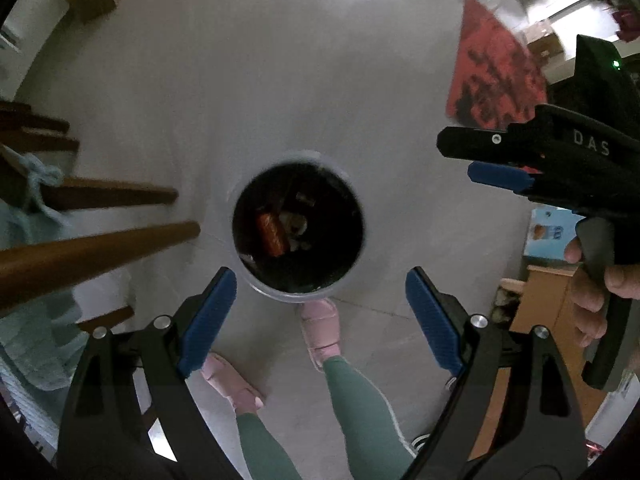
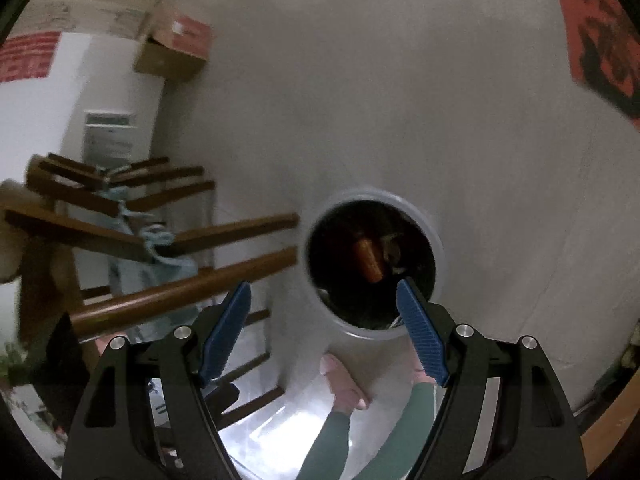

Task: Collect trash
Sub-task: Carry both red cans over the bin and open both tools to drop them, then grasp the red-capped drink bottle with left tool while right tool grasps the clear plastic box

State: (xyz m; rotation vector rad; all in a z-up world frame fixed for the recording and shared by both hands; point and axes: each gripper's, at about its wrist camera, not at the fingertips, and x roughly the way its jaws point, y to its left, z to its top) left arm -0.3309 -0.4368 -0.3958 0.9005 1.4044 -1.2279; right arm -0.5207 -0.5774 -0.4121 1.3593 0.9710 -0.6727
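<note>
A round trash bin (image 1: 256, 284) with a dark liner stands on the pale floor below me; it also shows in the right wrist view (image 2: 438, 240). Inside lie an orange can (image 1: 272, 232) and pale crumpled trash (image 1: 294, 222); the can shows in the right wrist view too (image 2: 370, 260). My left gripper (image 1: 320, 284) is open and empty above the bin's near rim. My right gripper (image 2: 324, 292) is open and empty above the bin's left rim. The right gripper also shows in the left wrist view (image 1: 476, 160), at the right.
A wooden chair (image 1: 100, 240) with a light blue cushion tie stands left of the bin, also in the right wrist view (image 2: 180, 280). The person's pink slippers (image 1: 320, 328) stand just before the bin. A red mat (image 1: 492, 68) lies at the far right. A cardboard box (image 2: 172, 52) sits by the wall.
</note>
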